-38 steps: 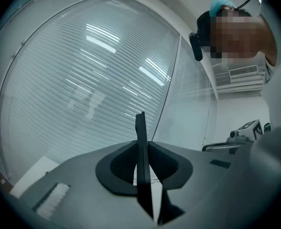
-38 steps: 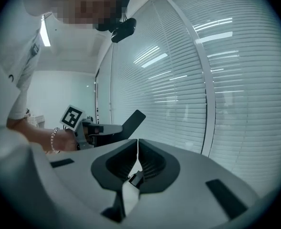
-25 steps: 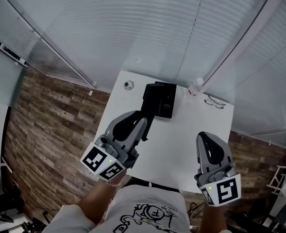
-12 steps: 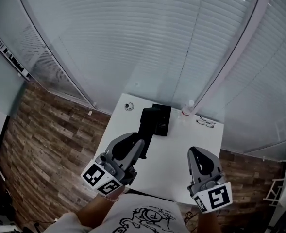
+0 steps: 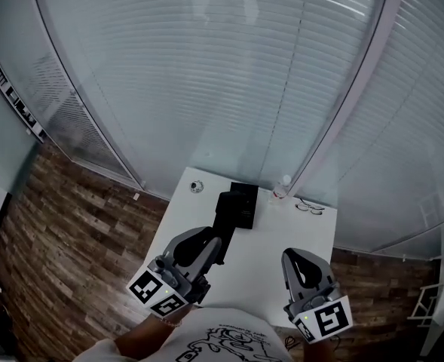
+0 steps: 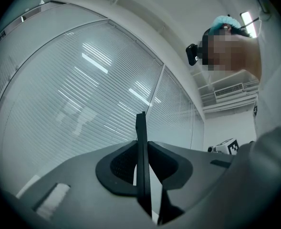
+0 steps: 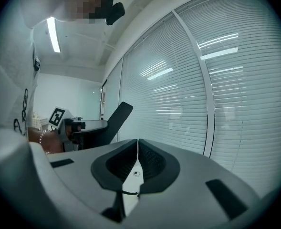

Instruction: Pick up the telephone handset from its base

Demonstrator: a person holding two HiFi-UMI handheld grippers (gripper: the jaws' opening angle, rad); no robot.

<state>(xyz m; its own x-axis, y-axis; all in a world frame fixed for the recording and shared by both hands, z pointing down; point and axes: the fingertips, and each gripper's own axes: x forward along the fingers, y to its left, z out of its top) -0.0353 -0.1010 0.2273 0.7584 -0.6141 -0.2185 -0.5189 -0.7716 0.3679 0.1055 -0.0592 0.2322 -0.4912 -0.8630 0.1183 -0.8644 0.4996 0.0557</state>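
My left gripper (image 5: 215, 249) is shut on the black telephone handset (image 5: 223, 216), held up above the white table (image 5: 282, 236). The handset's far end overlaps the black telephone base (image 5: 246, 202) at the table's back. In the left gripper view the handset (image 6: 141, 137) stands as a thin dark edge between the jaws. The right gripper view shows that handset (image 7: 117, 114) slanting up out of the left gripper (image 7: 90, 128). My right gripper (image 5: 300, 259) hangs over the table's front right, shut, with nothing between its pads (image 7: 137, 151).
A small round object (image 5: 197, 186) lies at the table's back left. A clear bottle (image 5: 281, 191) and a pair of glasses (image 5: 309, 207) sit at the back right. Glass walls with blinds (image 5: 229, 81) rise behind the table. Wood-plank floor (image 5: 78, 217) lies to the left.
Both grippers have risen, the left one carrying the handset up with it. The table and telephone base now look smaller and farther below.
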